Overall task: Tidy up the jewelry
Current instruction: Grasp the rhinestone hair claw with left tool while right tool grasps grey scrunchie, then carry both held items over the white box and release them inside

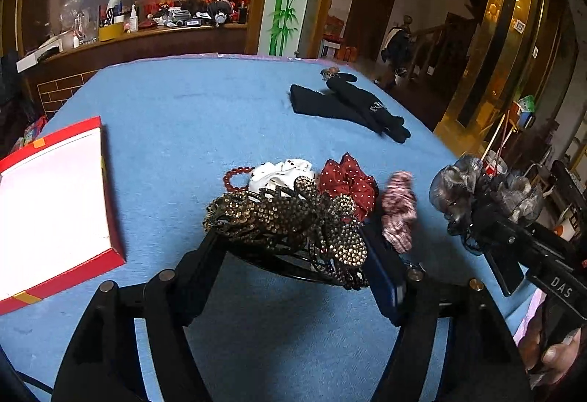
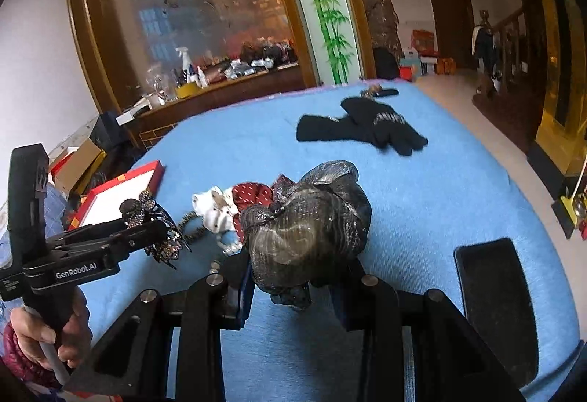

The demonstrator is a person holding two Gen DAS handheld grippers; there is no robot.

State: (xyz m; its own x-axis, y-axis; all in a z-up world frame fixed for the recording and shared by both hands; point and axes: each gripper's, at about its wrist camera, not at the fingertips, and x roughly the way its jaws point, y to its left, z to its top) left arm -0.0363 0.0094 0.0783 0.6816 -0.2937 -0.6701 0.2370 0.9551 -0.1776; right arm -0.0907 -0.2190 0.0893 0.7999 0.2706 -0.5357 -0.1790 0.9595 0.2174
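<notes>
My left gripper is shut on a brown rhinestone hair clip, held just above the blue tablecloth. My right gripper is shut on a grey sheer scrunchie. Each gripper also shows in the other's view: the right gripper with the grey scrunchie at the right edge, the left gripper with the clip at the left. On the cloth behind lie a red bead bracelet, a white dotted scrunchie, a red polka-dot scrunchie and a pink striped scrunchie.
An open red box with a white inside lies at the left of the table. Black gloves and a small dark clip lie at the far side. A flat black object lies near the table's right edge.
</notes>
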